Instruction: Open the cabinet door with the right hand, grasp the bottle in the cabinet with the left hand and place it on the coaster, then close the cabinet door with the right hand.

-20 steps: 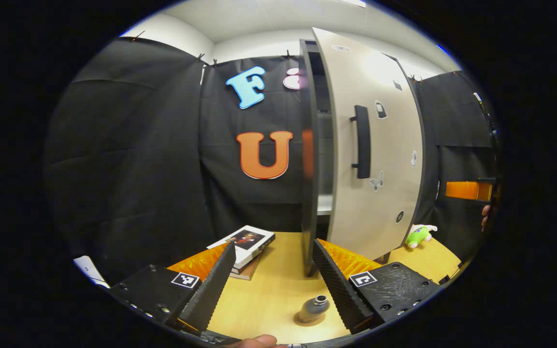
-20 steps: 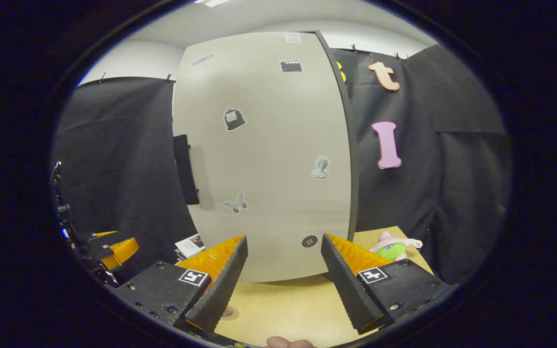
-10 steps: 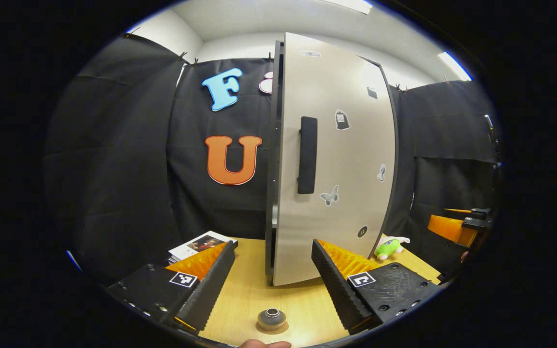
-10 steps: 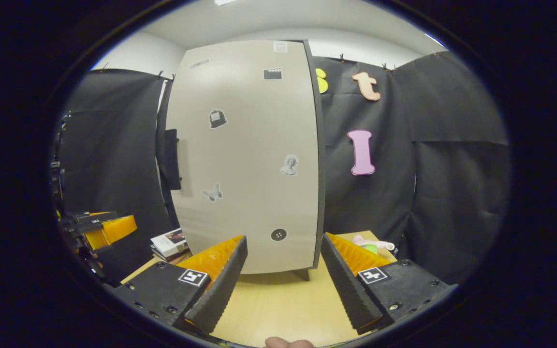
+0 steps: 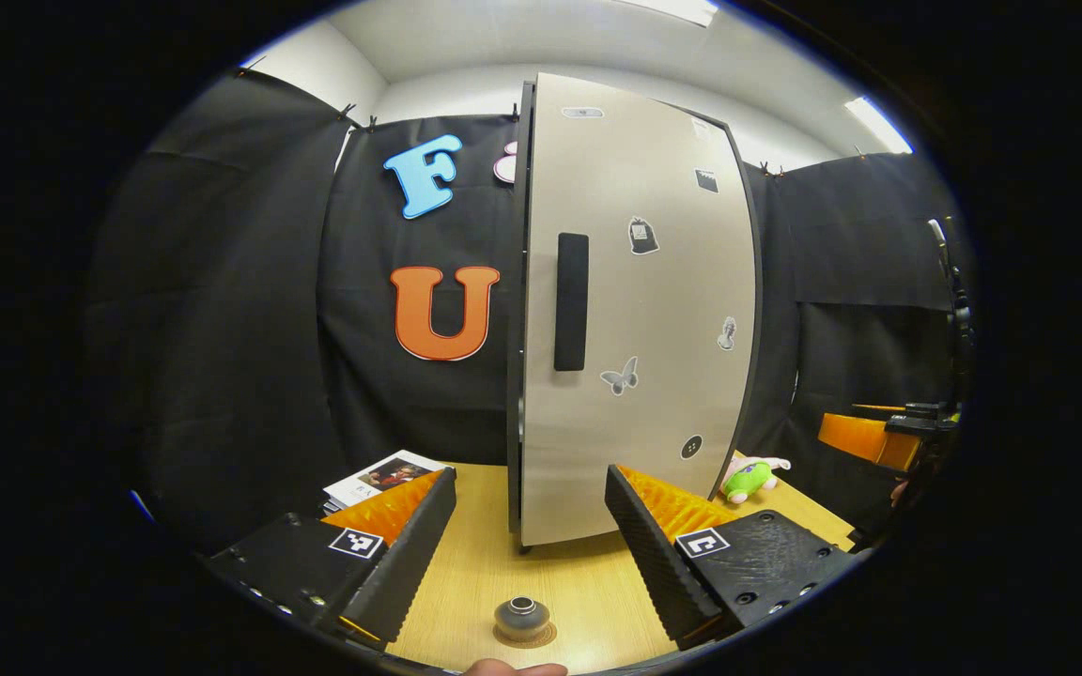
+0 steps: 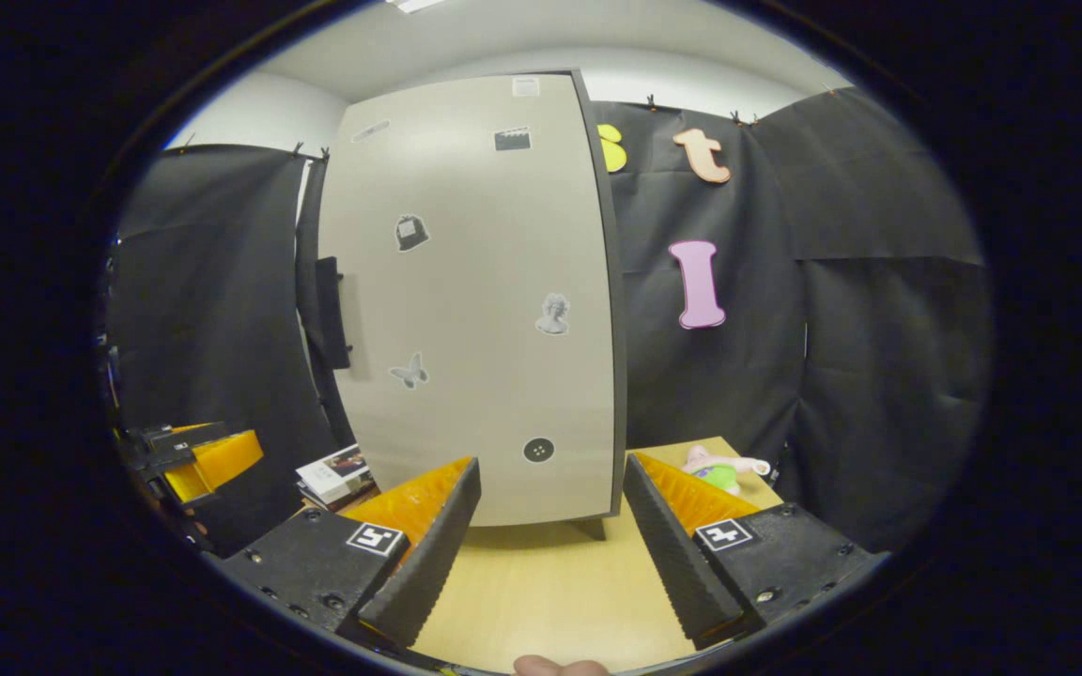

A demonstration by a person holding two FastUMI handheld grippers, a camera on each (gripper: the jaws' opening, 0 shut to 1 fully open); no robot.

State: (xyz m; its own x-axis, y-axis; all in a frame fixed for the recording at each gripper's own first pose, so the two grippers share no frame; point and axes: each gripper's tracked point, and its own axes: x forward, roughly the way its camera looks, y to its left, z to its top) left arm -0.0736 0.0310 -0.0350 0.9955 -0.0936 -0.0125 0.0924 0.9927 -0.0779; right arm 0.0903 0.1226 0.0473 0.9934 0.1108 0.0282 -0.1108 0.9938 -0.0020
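Two tongs: both spread, nothing between the fingers
Left tongs [image 5: 532, 549]: above the tabletop [image 5: 588, 582], in front of the cabinet [image 5: 630, 310]; also seen in the right gripper view, left of the cabinet [image 6: 193, 455]
Right tongs [image 6: 550, 545]: facing the cabinet door [image 6: 475, 300] from the front, apart from it; in the left gripper view they sit right of the cabinet [image 5: 879, 437]
Door: shut flush on the cabinet, dark handle [image 5: 571, 300] at its left edge
Bottle [image 5: 521, 617]: upright on the coaster [image 5: 541, 637], on the tabletop in front of the cabinet, between the left fingers but untouched
Books [image 5: 377, 474]: left of the cabinet
Plush toy [image 5: 752, 474]: right of the cabinet, by its foot
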